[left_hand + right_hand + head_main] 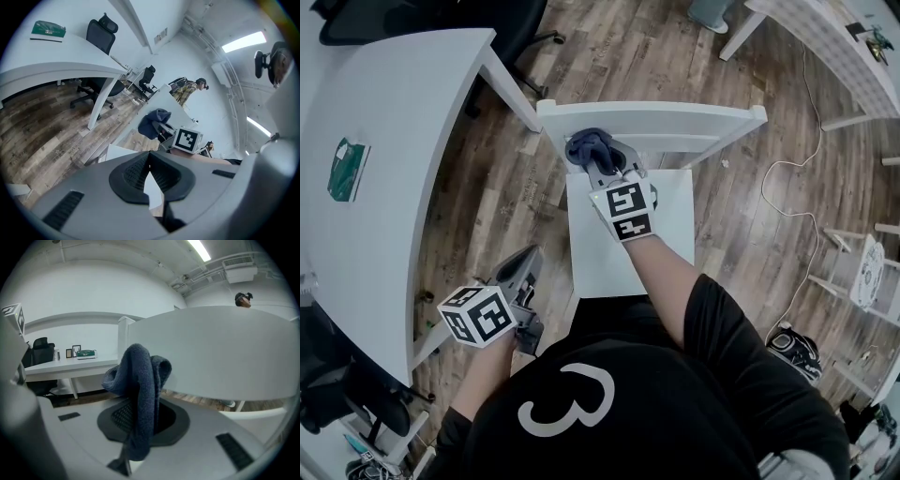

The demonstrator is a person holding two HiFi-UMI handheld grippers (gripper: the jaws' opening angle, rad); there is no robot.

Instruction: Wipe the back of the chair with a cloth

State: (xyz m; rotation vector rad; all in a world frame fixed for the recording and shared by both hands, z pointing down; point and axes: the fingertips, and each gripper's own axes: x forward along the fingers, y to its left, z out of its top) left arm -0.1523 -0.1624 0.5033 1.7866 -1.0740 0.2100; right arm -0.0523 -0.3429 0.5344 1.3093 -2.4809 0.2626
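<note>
A white wooden chair stands in front of me, its back rail across the top of the head view and its seat below. A dark blue cloth is bunched against the left part of the back rail. My right gripper is shut on it. In the right gripper view the cloth hangs folded between the jaws, against the chair back. My left gripper hangs low at the seat's left, away from the chair back, shut with nothing in it. It looks towards the cloth.
A white desk with a green book runs along the left. A black office chair stands behind it. A white cable and dark shoes lie on the wood floor at right. A person stands far off.
</note>
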